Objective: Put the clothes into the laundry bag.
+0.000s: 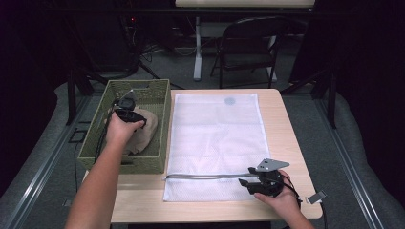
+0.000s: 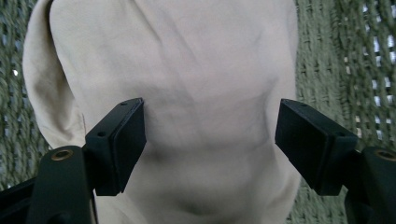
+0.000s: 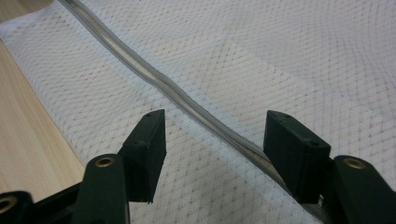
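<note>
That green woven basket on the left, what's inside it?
The basket holds a bunched beige cloth, with the left gripper reaching down over it, jaws open. Whatever lies under the cloth is covered.

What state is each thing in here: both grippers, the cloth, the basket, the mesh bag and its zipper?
Left gripper: open, jaws either side of the cloth, not pressing it.
Right gripper: open, jaws straddling the zipper.
Beige cloth: crumpled, lying inside the basket.
Green woven basket: upright on the table's left edge.
White mesh bag: spread flat on the table.
Zipper: appears partly open, lying along the bag's near end.
</note>
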Demonstrator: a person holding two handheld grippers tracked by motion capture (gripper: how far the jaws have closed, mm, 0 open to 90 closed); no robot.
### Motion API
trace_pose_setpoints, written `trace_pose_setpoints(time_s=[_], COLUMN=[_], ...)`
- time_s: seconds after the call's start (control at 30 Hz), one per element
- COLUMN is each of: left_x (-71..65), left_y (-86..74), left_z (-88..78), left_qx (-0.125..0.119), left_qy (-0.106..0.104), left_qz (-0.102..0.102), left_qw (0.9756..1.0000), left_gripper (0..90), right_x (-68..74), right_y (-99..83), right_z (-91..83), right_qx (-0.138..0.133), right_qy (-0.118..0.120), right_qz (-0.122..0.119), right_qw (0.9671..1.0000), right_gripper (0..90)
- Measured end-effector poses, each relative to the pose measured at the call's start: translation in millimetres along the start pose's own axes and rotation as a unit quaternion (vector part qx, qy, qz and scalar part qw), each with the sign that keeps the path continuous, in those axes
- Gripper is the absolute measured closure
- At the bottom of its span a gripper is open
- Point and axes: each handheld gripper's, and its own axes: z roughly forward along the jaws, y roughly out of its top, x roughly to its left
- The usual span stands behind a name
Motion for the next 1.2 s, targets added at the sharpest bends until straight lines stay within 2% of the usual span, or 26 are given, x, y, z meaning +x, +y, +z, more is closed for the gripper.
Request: trace_pose_setpoints(time_s=[0.1, 0.2, 0.4, 0.43, 0.5, 0.77, 0.93, 1.07, 1.2], left_x=[-0.4, 0.7, 8.5, 12.5, 16.7, 22.1, 19.3, 11.3, 10.7], left_y=[-0.7, -0.9, -1.9, -3.4, -4.9, -6.9, -7.6, -7.2, -6.9], left_z=[6.8, 9.5, 13.9, 16.4, 20.1, 28.1, 34.1, 41.2, 43.4], left_qx=[0.011, 0.018, 0.02, 0.019, 0.025, 0.028, 0.034, 0.048, 0.054], left_qy=[0.017, 0.025, 0.01, -0.007, -0.016, -0.034, -0.033, -0.018, -0.015], left_qz=[0.001, 0.004, -0.011, -0.023, -0.032, -0.038, -0.035, -0.023, -0.026], left_qw=[0.9998, 0.9995, 0.9997, 0.9995, 0.999, 0.9983, 0.9982, 0.9984, 0.9981], left_gripper=[23.8, 23.6, 21.2, 21.2, 19.6, 14.1, 10.4, 4.4, 1.6], right_x=[-0.2, -0.3, -0.2, -0.1, 0.1, 0.6, 0.8, 0.7, 1.3], right_y=[0.0, -0.2, -0.4, -0.4, -0.4, -0.4, -0.4, -0.4, -0.6], right_z=[0.3, 0.3, 0.5, 0.7, 0.9, 1.8, 1.9, 2.2, 2.5], right_qx=[0.001, 0.001, 0.0, 0.001, 0.002, 0.005, 0.004, 0.006, 0.004], right_qy=[0.0, 0.0, -0.001, 0.001, 0.002, 0.005, 0.006, 0.007, 0.005], right_qz=[0.0, 0.0, 0.001, 0.001, 0.0, -0.003, -0.002, -0.003, -0.001], right_qw=[1.0, 1.0, 1.0, 1.0, 1.0, 1.0, 1.0, 1.0, 1.0], right_gripper=[38.6, 38.6, 38.6, 38.6, 38.6, 38.6, 38.6, 38.6, 38.6])
